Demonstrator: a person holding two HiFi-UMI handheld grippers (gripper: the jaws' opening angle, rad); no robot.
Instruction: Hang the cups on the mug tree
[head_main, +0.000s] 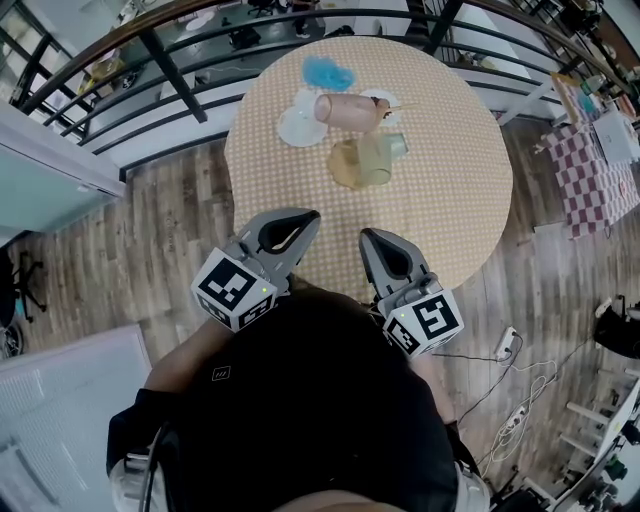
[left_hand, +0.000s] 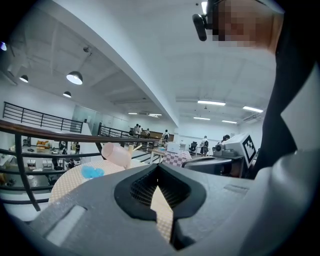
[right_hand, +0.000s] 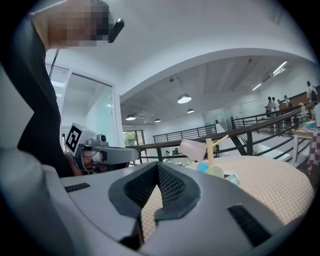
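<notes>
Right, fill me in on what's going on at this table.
A person holds the left gripper and right gripper shut and empty at the near edge of the round table. A pink cup seems to hang on the mug tree. A blue cup and a white cup lie nearby, not yet hung.

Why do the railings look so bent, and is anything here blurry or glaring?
Head view: the wide lens bows the railing round the table; even light, pink cup sharp. Left gripper view: dark corners, a ceiling lamp glares white, left tool looms huge. Right gripper view: same bulging, right tool fills the foreground.
</notes>
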